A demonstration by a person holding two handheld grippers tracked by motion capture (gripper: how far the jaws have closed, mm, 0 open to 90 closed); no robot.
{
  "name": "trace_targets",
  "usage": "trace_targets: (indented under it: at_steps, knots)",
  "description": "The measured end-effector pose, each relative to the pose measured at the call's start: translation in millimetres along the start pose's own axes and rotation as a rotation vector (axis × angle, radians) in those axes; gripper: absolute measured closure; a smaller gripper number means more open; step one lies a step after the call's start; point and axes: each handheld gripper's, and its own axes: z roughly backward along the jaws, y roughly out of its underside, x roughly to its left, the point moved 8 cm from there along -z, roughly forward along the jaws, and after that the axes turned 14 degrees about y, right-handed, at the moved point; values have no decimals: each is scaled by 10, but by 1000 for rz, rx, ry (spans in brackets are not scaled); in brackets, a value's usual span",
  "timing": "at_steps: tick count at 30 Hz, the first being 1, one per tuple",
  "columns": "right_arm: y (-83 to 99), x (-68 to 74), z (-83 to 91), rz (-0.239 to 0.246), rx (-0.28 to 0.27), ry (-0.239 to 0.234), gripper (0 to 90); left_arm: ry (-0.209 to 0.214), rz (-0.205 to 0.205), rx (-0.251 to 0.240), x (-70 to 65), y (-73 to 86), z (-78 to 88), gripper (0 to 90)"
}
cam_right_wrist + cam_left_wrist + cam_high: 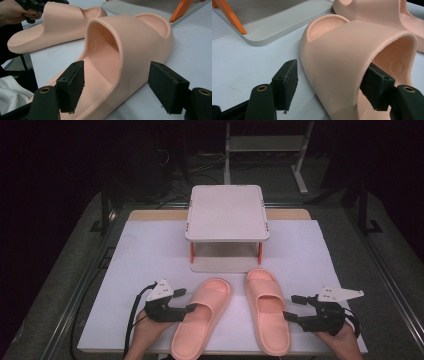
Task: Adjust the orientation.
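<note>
The left claw (pixel 192 308) stands apart astride the left slipper's (pixel 202 312) strap, not pressing. The right claw (pixel 288 307), apart, straddles the right slipper's (pixel 267 307) strap. Both slippers lie on the desk (pixel 150 250), at 6 o'clock from the small rack (pixel 227 212).

A grey two-tier rack (pixel 227 212) with orange legs stands on the white table (pixel 145 250).

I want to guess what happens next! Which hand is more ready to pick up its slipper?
Probably the left. The left gripper already straddles the left slipper's strap, one of its jaws tucked underneath. The right gripper also straddles the right slipper, but with wider gaps.
</note>
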Motion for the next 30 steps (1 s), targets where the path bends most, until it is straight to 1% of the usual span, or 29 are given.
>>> trace_targets:
  at_steps: [6, 11, 14, 16, 19, 22, 30]
  knots:
    - [-6, 27, -17, 11, 2, -5, 288, 6, -5, 3, -14, 4, -19, 349]
    - [3, 36, -66, 22, 21, 10, 289, 16, -18, 14, -30, 4, -30, 383]
    - [6, 47, -107, 31, 31, 20, 296, 19, -16, 15, -33, 10, -39, 390]
    - [-4, 38, -154, 40, 36, 40, 315, 23, -19, 23, -34, 18, -49, 400]
    - [-43, 23, -211, 41, 31, 75, 345, 23, -22, 29, -50, 22, -69, 408]
    - [-61, 24, -261, 56, 39, 104, 354, 23, -27, 34, -56, 23, -81, 409]
    - [-80, 43, -334, 88, 46, 152, 366, 20, -32, 35, -64, 25, -95, 404]
